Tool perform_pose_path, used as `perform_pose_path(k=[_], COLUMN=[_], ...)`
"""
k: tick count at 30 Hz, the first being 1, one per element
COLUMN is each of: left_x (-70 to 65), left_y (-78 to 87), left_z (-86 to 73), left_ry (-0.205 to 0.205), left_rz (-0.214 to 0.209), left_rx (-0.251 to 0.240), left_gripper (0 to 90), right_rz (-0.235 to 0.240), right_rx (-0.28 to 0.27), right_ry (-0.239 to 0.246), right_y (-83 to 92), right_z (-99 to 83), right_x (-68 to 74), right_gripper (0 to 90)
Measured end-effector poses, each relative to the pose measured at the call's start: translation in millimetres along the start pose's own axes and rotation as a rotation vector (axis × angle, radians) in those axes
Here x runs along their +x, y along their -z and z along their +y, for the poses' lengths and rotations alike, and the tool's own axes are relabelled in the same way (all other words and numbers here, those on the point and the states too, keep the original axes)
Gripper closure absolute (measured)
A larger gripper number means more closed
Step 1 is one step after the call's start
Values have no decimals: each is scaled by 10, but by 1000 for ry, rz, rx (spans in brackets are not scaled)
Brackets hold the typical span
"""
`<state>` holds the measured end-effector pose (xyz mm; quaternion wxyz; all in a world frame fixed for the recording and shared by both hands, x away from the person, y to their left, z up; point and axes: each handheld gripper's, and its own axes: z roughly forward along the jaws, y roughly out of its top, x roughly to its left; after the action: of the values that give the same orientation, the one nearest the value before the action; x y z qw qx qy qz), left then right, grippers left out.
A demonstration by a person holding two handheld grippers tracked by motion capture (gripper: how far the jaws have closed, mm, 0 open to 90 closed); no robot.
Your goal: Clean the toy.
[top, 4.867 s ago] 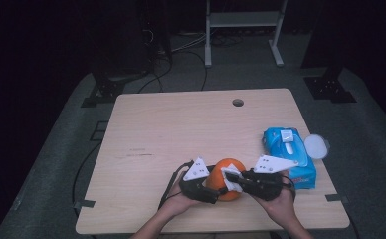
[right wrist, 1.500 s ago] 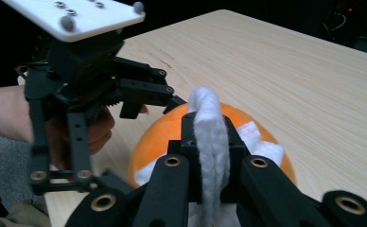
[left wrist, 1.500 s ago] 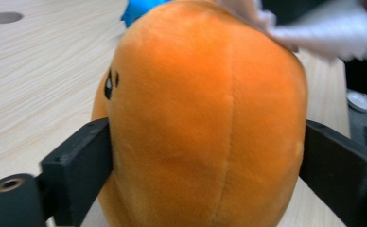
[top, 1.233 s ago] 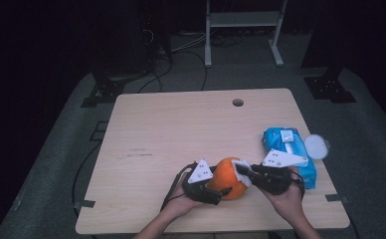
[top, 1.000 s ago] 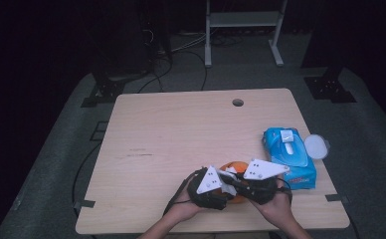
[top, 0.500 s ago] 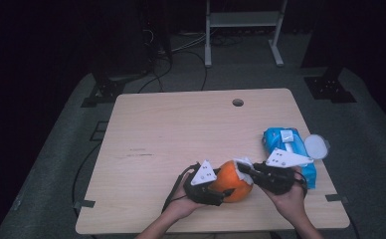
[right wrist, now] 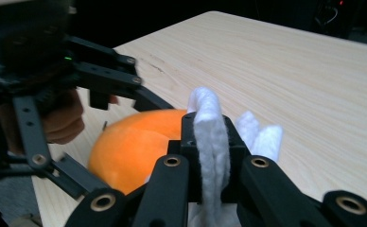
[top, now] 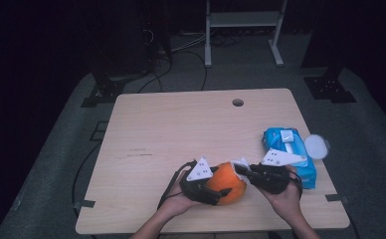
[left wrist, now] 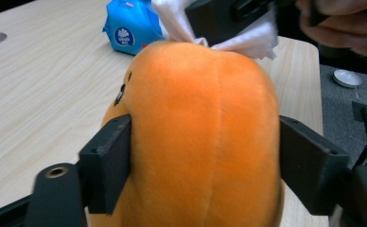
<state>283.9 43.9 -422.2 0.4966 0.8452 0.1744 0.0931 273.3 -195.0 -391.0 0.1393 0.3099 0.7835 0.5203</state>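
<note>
At the near edge of the worktop [top: 146, 124], the left gripper [top: 216, 191], its jaws just loosened, still cradles the orange plush toy [top: 226, 181], while the right gripper [top: 241, 170], pinching a white wipe [right wrist: 210, 137], has swung back against the toy, suggesting wiping continues.

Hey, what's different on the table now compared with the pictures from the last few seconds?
The right gripper, shut on a white wipe, has slid back to the right end of the orange plush toy after crossing over it a second ago, a wiping stroke. The left gripper keeps the toy between its jaws, which have just been opening a little. The toy has barely shifted, and the blue wipes pack and white lid stayed put.
</note>
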Motion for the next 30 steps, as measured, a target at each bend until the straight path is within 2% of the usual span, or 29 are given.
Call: perform_pose_path(k=[2, 4, 6, 10, 13, 15, 16, 17, 19, 20, 22, 23, 26, 28, 30], left_x=[-25, -51, -67, -79, -36, 19, 53, 86, 118, 114, 72, 62, 65, 73, 65], left_y=[-23, -39, -62, -93, -63, -27, -14, -15, -66, -104, -172, -178, -162, -160, -165], left_z=[-9, -11, -12, -39, -39, -46, -60, -79, -116, -134, -169, -173, -163, -168, -164], left_ry=[-6, -20, -26, -28, -25, -8, -1, 12, 34, 30, 0, -10, -10, -7, -4], left_rz=[3, 11, 17, 19, 10, 25, 30, 25, 2, -10, -8, -4, 4, 3, 8], left_rx=[-5, -6, -6, -28, -64, -74, -83, -91, -82, -67, -39, -33, -24, -26, -30], left_gripper=[221, 220, 219, 201, 131, 86, 73, 67, 49, 44, 51, 82, 131, 143, 164], right_rz=[5, 31, 37, 19, -7, -23, -45, -55, -34, -29, -26, -27, -43, -31, 10], right_rx=[2, -2, -7, 0, 16, 19, 18, 19, 12, 11, 17, 16, 20, 14, 4], right_ry=[28, 29, 41, 54, 66, 46, 37, 20, -31, -34, -29, -16, 13, 25, 27], right_y=[-12, -8, -10, -25, -38, -27, -12, 7, 28, 25, 17, 11, 6, 3, -8], right_z=[15, 33, 45, 25, 0, -22, -39, -54, -81, -88, -81, -70, -43, -20, 1], right_x=[72, 110, 123, 112, 49, -17, -75, -125, -195, -203, -178, -144, -44, 12, 63], right_gripper=[838, 838, 838, 838, 838, 838, 838, 838, 838, 837, 837, 838, 837, 837, 837])
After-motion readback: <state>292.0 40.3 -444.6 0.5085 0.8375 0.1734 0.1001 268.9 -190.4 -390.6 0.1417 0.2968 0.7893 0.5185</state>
